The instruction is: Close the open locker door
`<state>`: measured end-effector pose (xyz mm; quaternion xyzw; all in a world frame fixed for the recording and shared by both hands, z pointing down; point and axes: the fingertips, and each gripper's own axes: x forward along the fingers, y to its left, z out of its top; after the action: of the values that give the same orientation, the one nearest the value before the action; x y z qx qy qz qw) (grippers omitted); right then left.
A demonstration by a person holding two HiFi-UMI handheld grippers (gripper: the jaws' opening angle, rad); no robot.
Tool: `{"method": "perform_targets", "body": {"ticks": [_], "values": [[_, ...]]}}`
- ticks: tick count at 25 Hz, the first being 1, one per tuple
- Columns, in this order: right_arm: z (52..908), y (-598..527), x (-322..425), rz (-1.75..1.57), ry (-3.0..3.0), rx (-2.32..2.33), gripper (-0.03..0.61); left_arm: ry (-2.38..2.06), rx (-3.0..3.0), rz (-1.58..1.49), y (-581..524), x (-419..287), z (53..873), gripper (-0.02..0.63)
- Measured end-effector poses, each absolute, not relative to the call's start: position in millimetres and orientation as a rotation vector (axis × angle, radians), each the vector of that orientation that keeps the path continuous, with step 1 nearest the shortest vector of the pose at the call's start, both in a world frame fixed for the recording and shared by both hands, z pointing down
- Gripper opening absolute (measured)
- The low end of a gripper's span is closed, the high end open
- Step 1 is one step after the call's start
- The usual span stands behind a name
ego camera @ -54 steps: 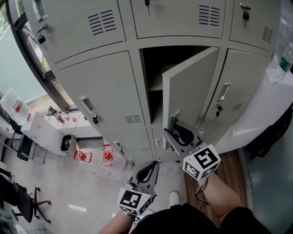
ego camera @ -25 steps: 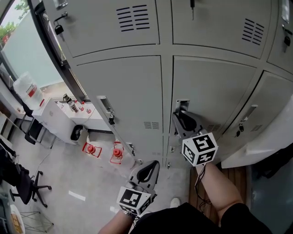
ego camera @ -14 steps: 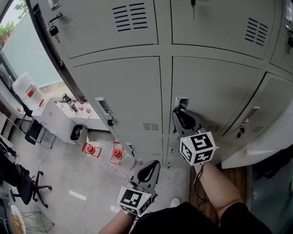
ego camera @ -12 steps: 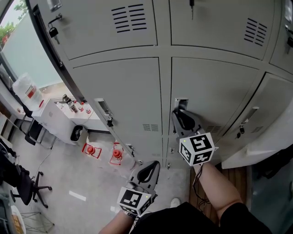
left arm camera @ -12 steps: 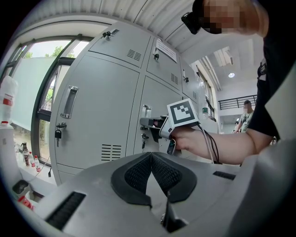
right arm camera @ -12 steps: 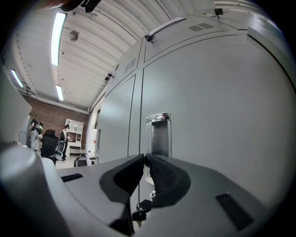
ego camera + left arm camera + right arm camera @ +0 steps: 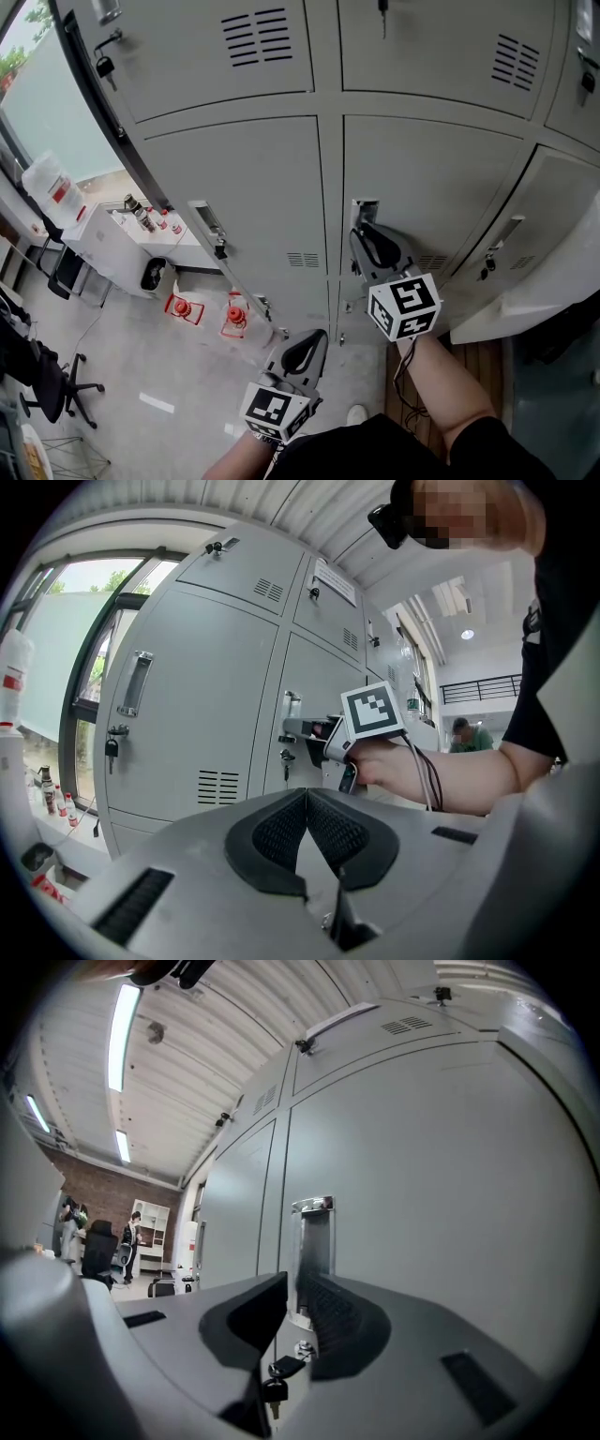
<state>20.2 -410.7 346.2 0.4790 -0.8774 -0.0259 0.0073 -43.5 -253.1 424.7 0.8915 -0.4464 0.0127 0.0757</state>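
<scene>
The locker door [image 7: 427,187] sits shut, flush with the doors beside it. The right gripper [image 7: 362,234] is at the handle [image 7: 365,210] on the door's left edge. Its jaws are opening, with the handle between them and a key [image 7: 274,1387] hanging just below. The left gripper [image 7: 312,336] hangs low, well apart from the door, with its jaws together and empty.

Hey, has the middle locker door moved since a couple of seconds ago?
Yes. The locker door has swung shut: it stood ajar from the frame, and now lies flush with the neighbouring door on its left.
</scene>
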Motion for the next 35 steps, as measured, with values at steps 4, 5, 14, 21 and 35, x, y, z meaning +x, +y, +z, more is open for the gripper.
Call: {"method": "perform_targets", "body": {"ticks": [4,5,14,21,35], "values": [[347.9,-408.5,32.2,-0.079,-2.732,1.518,0.107,-1.329,2.678,0.039,-249.7,-41.3,424.6,0.015],[348.7,-407.5,34.4,-0.082,-2.726,1.521,0.109,-1.326,2.682,0.039,-248.9,-40.2,424.2,0.015],[361.4,-397.5,61.0,-0.042,-2.658,1.580,0.141,-1.291,2.705,0.035,-238.9,-36.4,419.7,0.015],[371.6,-372.4,74.2,-0.007,-2.613,1.631,0.135,-1.240,2.745,0.042,-222.4,-36.4,414.7,0.015],[402.4,-247.7,47.2,0.097,-2.555,1.637,0.054,-1.043,2.787,0.062,-156.1,-56.8,421.3,0.016]]}}
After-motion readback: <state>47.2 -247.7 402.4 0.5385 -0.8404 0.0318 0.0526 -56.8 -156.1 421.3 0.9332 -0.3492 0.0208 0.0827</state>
